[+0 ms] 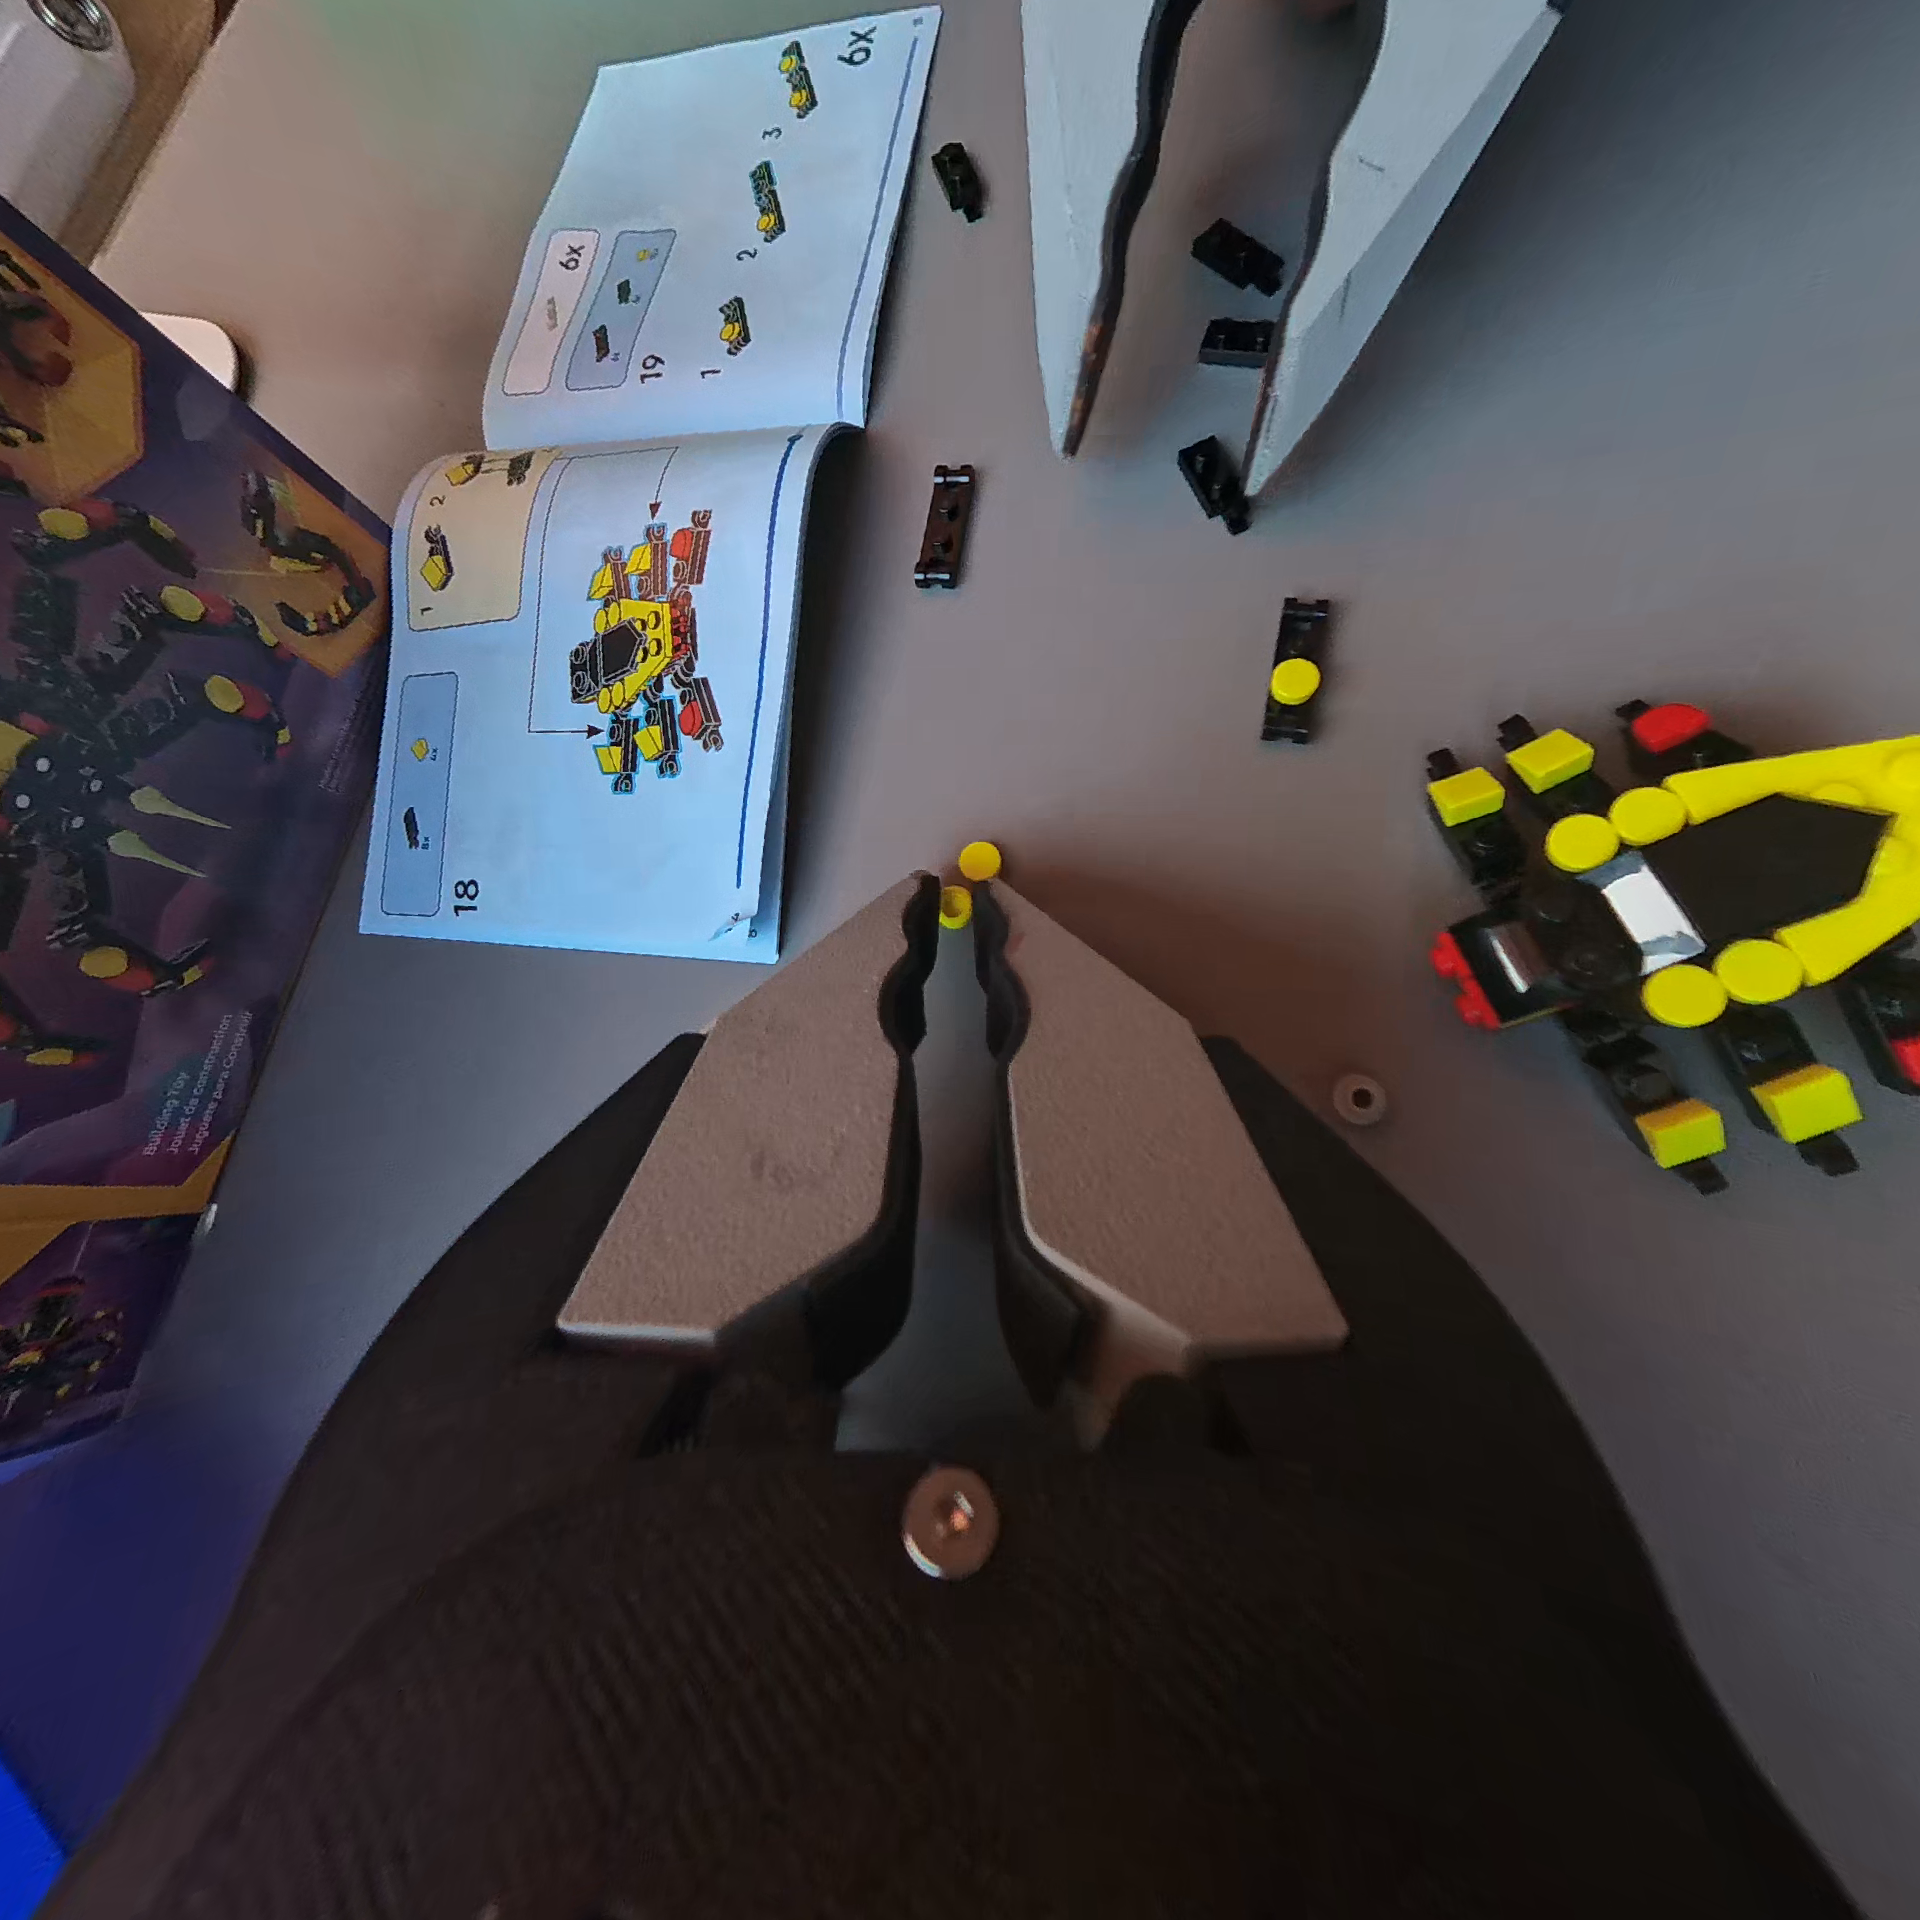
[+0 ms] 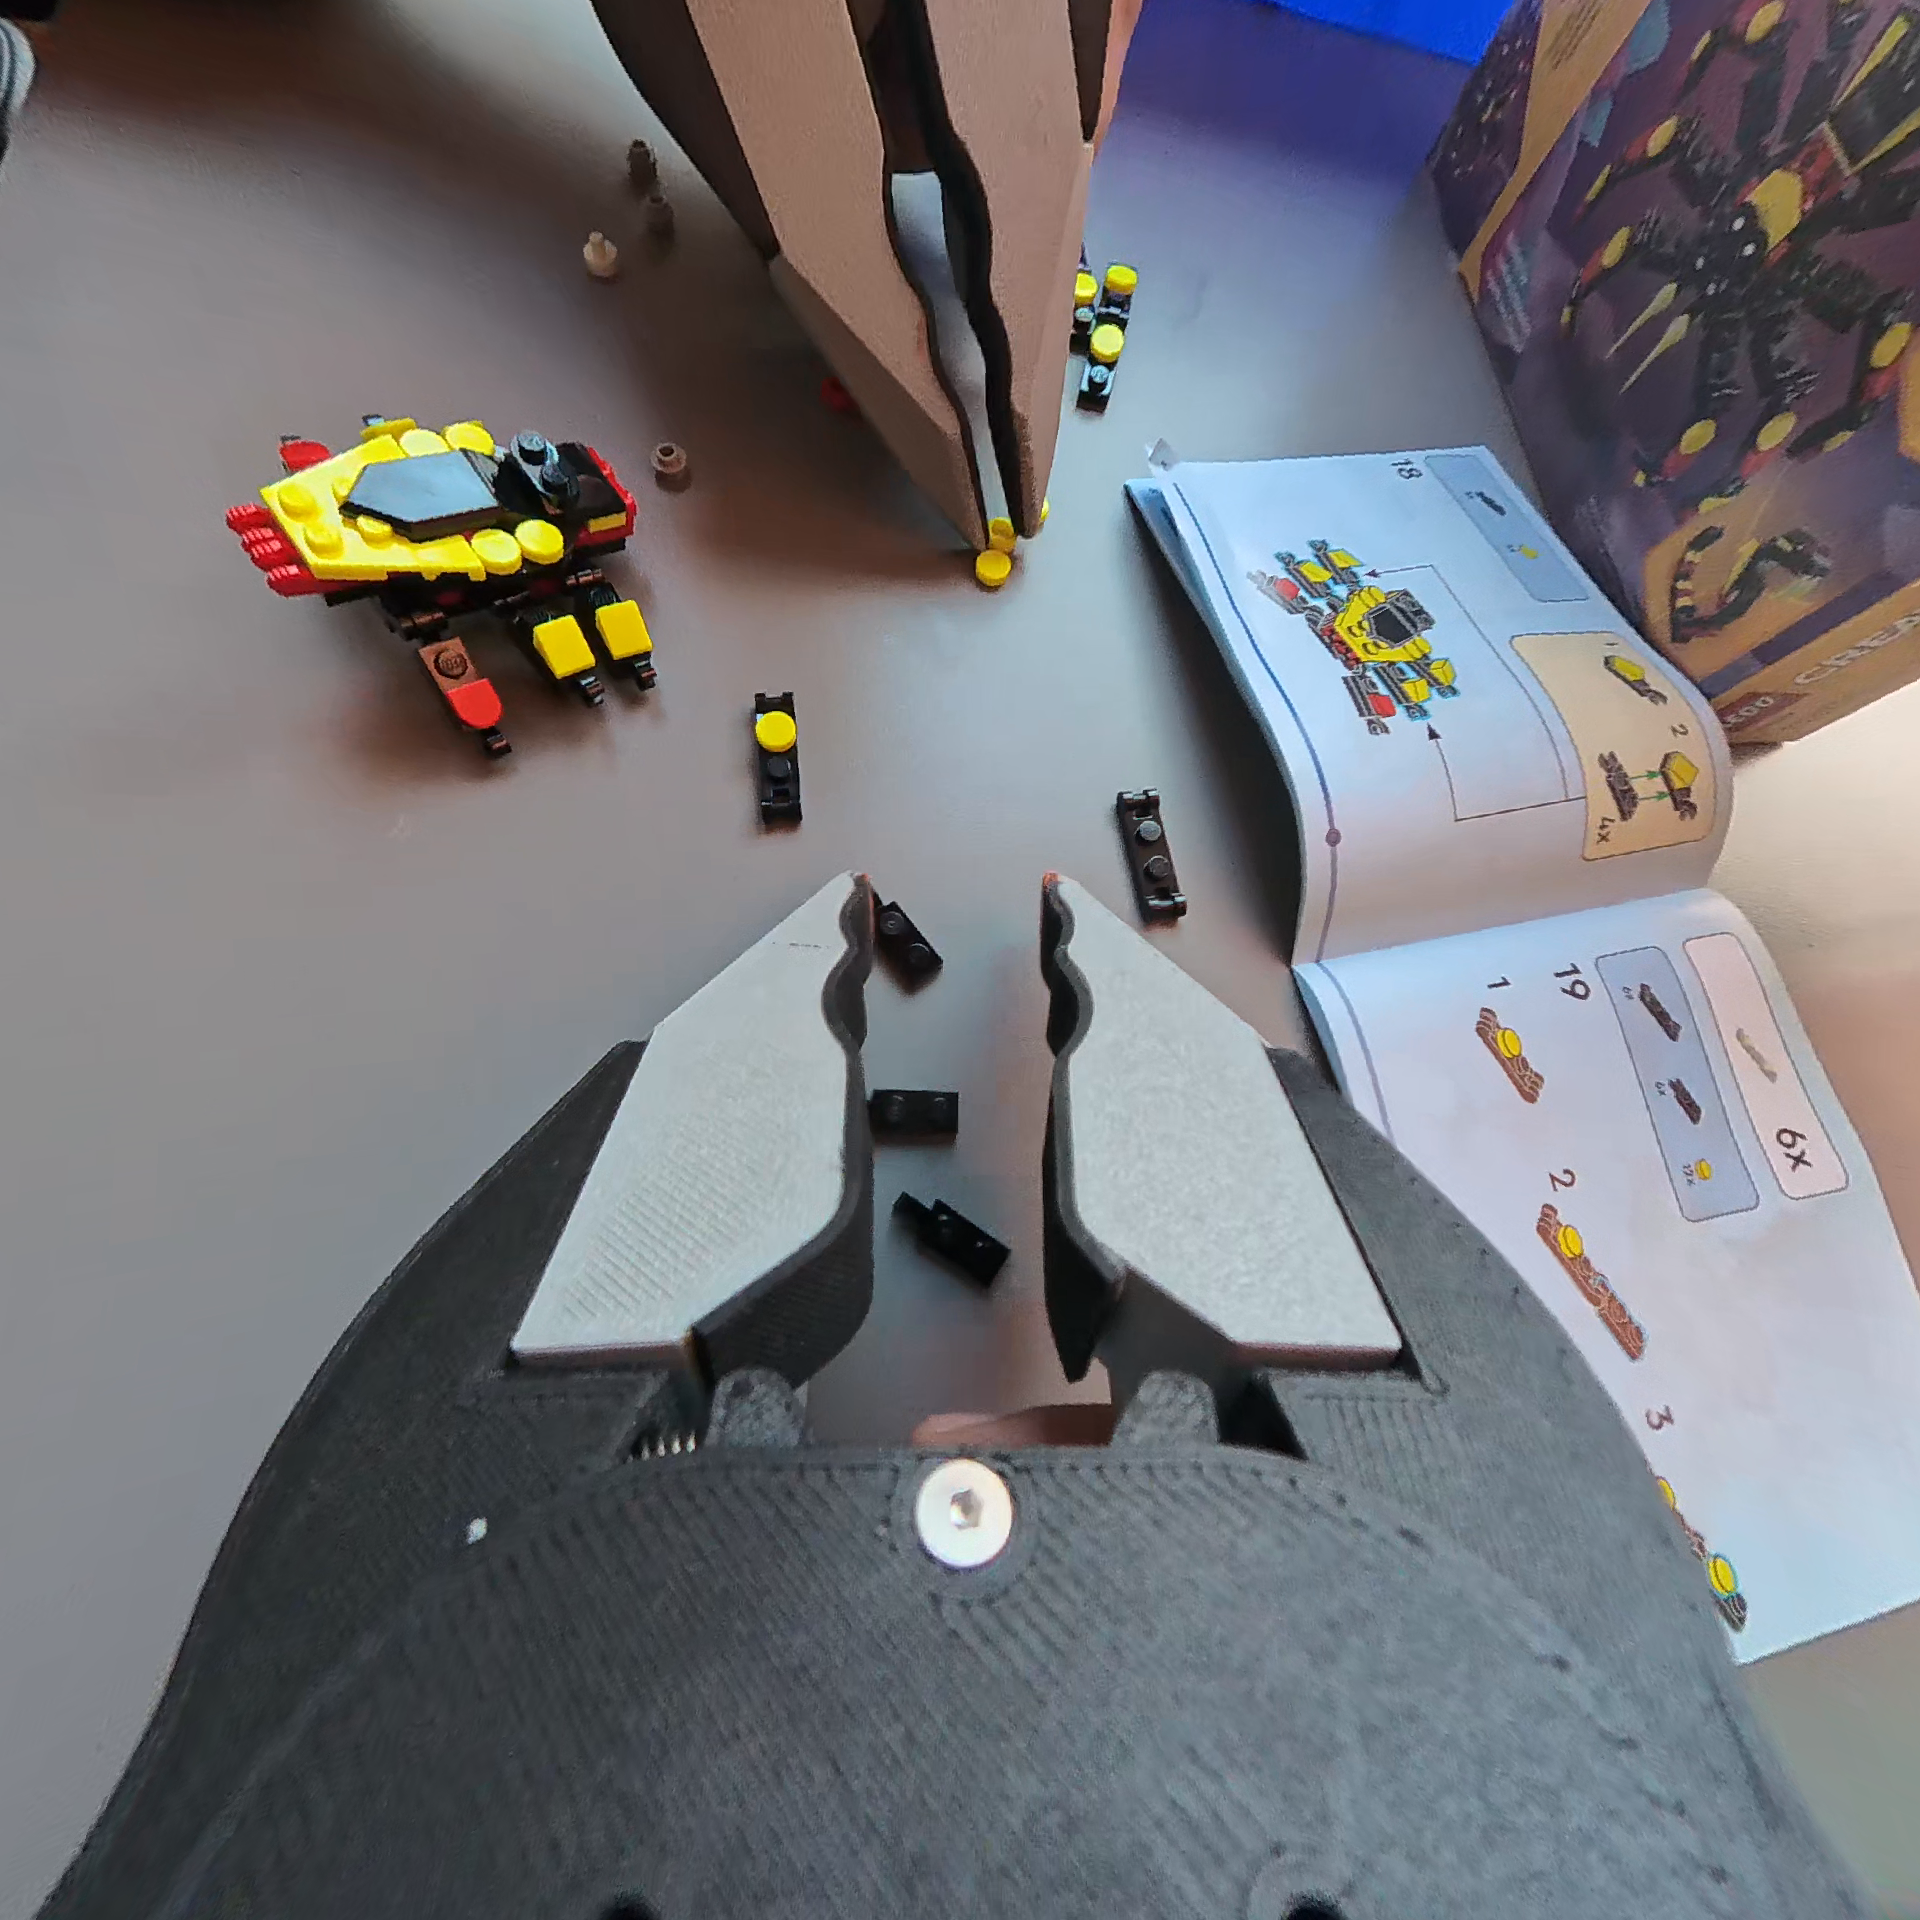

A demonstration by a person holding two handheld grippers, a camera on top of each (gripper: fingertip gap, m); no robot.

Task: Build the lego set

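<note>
Your left gripper point(image 1: 956, 894) pinched a small round yellow stud point(image 1: 953, 904) between its fingertips, low over the grey desk point(image 1: 1091, 748), with a second yellow stud point(image 1: 979, 859) just beyond. Your right gripper point(image 2: 951, 883) hung open over three small black plates point(image 2: 914, 1112). The half-built yellow, black and red model point(image 2: 436, 530) sat far left; the open instruction booklet point(image 2: 1455, 779) lay right.

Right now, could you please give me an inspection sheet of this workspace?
Surface: grey table, flat, partly shaded.
Job's things: partly built model; black plate with one yellow round tile; bare black plate; three small black pieces; open instruction booklet.
Clutter: set box; small brown studs.
Grippers: left gripper shut on a yellow round tile, a second tile just beyond; right gripper open over the black pieces.
Cables: nothing seen.
Surroundings: white cylinder, unidentifiable.
</note>
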